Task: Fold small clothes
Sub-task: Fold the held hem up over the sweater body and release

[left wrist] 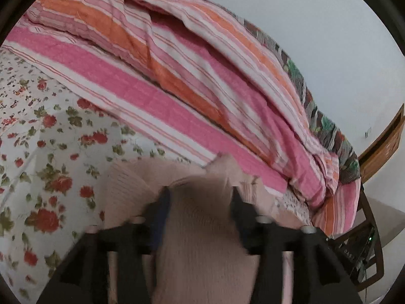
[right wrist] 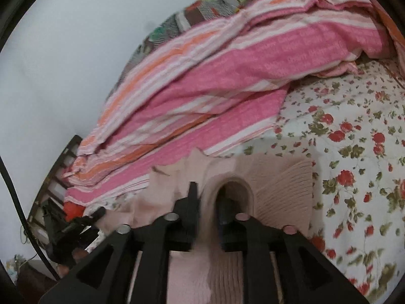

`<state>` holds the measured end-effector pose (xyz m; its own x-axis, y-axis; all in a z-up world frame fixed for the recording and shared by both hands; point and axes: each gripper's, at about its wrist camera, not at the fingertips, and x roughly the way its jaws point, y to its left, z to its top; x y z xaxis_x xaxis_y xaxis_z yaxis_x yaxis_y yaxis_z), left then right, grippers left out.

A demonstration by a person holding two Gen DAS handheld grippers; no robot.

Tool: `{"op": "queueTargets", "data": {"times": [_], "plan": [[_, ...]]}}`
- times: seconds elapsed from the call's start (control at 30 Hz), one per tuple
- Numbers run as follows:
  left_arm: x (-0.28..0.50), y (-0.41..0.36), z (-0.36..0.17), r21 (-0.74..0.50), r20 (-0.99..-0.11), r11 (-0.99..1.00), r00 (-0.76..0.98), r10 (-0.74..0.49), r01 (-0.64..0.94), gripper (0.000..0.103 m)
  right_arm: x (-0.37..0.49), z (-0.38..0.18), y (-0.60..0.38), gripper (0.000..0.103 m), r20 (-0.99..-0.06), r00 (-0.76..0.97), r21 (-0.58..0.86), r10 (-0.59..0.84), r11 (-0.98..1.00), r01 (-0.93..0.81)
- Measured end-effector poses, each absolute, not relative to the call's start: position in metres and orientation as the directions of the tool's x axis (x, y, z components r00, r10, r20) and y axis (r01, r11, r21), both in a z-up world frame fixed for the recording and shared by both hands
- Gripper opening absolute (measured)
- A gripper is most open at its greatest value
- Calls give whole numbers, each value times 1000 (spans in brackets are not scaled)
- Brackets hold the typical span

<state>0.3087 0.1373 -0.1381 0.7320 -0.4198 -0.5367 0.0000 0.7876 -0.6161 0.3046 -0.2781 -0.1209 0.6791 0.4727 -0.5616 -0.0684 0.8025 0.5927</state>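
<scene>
Lying on a white bedsheet printed with red roses and olive leaves (left wrist: 48,136), a pale pink ribbed knit garment (left wrist: 202,240) is seen at the bottom centre of both wrist views. In the left wrist view, the left gripper (left wrist: 200,197) is shown with its 2 black fingers (left wrist: 162,207) spread apart, and a raised band of the knit fabric runs between them; whether the fabric is actually pressed by the pads cannot be told. In the right wrist view, the right gripper (right wrist: 210,195) is seen with its 2 fingers close together, and a fold of the same pink knit (right wrist: 220,261) is pinched between them, the cloth being arched over the right-hand finger so that most of that finger is hidden. A flat ribbed panel of the garment (right wrist: 286,190) is spread on the sheet just beside the right gripper. Beyond the garment, a bunched quilt striped in pink, orange and white (left wrist: 177,76) is heaped against a plain pale wall (left wrist: 316,25). A brown wooden frame (left wrist: 384,141) is visible at the edge of the left view.
</scene>
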Motion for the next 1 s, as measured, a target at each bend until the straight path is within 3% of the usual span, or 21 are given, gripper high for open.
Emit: {"op": "queueTargets", "data": {"times": [0.03,0.4,0.47,0.67,0.87,1.0], "plan": [[307,138,-140,-612,-524,791,747,-410,5,62,305,-125,-279,31,-554,678,603,482,794,-72],[304,127,-146,-523,-565,852,749,-347,0,65,303,-137,-287,35,-583,667,599,463,800,-32],[294,125,-140,-499,-575,866,746,-335,5,69,291,-128,-286,44,-595,678,557,431,830,-38],[240,127,-134,-475,-589,880,734,-337,23,74,232,-112,-287,56,-638,672,428,376,899,-97],[173,141,-157,-505,-632,863,686,-361,-12,74,175,-124,-297,59,-664,645,402,379,908,-120],[137,140,-164,-520,-609,854,698,-377,7,73,153,-144,-302,59,-685,604,434,408,894,-113]]}}
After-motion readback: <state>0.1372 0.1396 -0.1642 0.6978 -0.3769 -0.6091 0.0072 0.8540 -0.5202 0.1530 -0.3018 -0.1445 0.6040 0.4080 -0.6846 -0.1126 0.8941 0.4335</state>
